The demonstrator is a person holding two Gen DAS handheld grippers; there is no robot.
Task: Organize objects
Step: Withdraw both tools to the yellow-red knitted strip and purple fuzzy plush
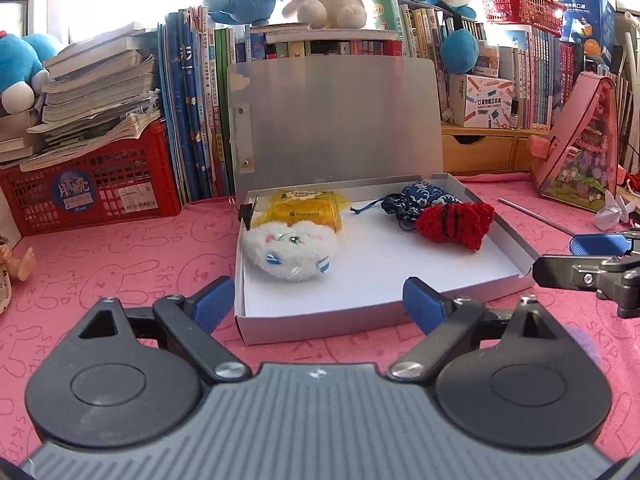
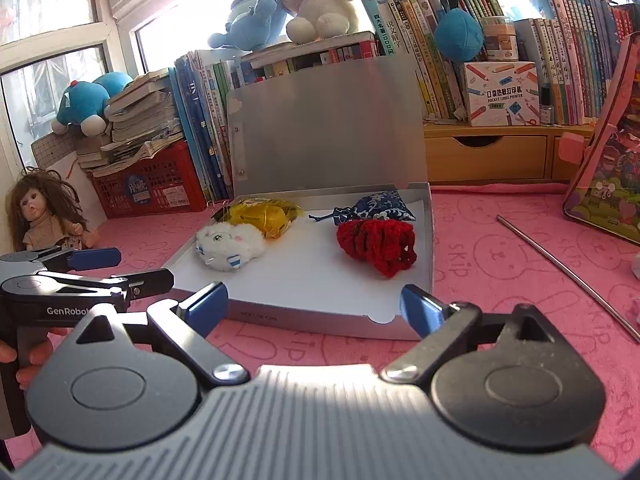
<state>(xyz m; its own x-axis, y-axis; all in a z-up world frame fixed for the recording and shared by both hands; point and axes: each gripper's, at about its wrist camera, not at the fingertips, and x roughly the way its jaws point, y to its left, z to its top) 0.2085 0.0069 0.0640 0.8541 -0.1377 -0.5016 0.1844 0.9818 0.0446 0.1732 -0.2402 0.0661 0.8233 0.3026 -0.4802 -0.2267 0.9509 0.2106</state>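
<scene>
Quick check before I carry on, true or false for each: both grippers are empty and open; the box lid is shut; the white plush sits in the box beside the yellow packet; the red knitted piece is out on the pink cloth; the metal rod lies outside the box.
1. Both grippers are empty and open. True: the left gripper and the right gripper stand wide with nothing between the fingers.
2. The box lid is shut. False: the lid stands upright behind the box.
3. The white plush sits in the box beside the yellow packet. True.
4. The red knitted piece is out on the pink cloth. False: it lies inside the box, next to the blue pouch.
5. The metal rod lies outside the box. True: it rests on the pink cloth.
</scene>
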